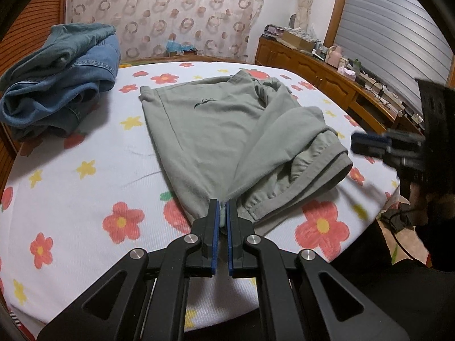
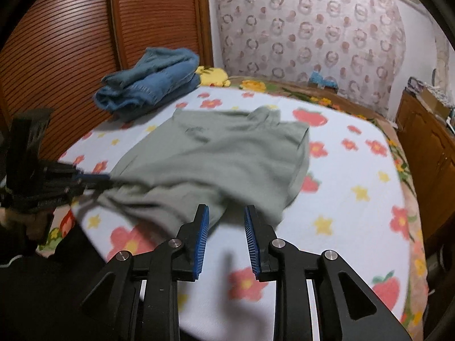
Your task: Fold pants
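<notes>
My left gripper (image 1: pixel 222 207) is pinched almost fully closed, its blue pads clamping a bunched edge of the grey-green pants (image 1: pixel 227 139) right at the fingertips; only a thin sliver of cloth shows between the pads. From that pinch the pants spread away ahead of me across the flowered bedsheet (image 1: pixel 85 199), partly folded, with a doubled-over leg and cuff lying to the right of my left tips. My right gripper (image 2: pixel 226 221) stands apart, its jaws spread wide with nothing between them, hovering just short of the near edge of the pants (image 2: pixel 216 159); from the left view it (image 1: pixel 369 145) shows blurred, off to the right of the cloth. Further out, ahead and to the left of both grippers, a pile of blue jeans (image 1: pixel 62 76) sits on the sheet, well apart from the pants. Off to the far right runs a wooden cabinet (image 1: pixel 321 76) with clutter on top.
</notes>
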Action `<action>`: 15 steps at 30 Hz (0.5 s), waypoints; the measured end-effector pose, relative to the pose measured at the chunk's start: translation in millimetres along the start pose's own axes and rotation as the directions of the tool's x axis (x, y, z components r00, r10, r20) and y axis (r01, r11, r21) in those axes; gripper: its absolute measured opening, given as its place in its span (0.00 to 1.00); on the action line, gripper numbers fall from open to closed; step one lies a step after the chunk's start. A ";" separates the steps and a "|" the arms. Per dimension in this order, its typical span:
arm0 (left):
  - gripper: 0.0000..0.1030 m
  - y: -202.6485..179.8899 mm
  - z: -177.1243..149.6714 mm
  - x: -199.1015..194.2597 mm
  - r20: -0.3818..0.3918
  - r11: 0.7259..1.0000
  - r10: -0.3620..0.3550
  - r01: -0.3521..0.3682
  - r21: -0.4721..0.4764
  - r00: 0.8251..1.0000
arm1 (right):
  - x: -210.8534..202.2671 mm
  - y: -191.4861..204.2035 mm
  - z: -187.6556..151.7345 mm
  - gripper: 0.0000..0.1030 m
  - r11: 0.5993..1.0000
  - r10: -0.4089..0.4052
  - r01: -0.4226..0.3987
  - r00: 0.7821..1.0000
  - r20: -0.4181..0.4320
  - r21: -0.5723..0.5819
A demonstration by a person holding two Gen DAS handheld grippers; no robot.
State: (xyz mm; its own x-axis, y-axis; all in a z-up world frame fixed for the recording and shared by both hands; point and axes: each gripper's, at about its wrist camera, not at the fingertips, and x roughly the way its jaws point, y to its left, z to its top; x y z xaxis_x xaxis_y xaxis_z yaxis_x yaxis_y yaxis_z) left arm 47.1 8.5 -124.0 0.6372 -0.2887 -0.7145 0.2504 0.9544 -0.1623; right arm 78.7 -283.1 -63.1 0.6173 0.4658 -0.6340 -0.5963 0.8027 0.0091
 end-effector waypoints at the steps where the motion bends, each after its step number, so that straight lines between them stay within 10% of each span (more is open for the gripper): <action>1: 0.05 0.0 0.1 -0.1 0.001 1.000 0.001 -0.001 0.001 1.000 | 1.2 1.5 -0.7 0.26 1.000 0.006 -0.006 1.000 -0.004 -0.002; 10: 0.05 -0.5 2.2 -2.8 0.006 1.000 -0.007 0.007 -0.003 1.000 | 17.0 10.8 2.5 0.26 1.000 0.000 0.000 1.000 -0.014 -0.028; 15: 0.05 -1.4 1.2 -2.2 0.002 1.000 -0.010 0.010 -0.002 1.000 | 17.7 14.5 -1.1 0.07 0.999 0.020 -0.020 1.000 -0.004 -0.025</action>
State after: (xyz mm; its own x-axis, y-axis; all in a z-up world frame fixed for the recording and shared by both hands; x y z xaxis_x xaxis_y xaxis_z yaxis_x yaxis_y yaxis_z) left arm 46.2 7.7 -121.5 0.6359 -0.2983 -0.7118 0.2556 0.9516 -0.1704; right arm 80.4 -263.6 -75.1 0.6033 0.4799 -0.6370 -0.6212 0.7836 0.0020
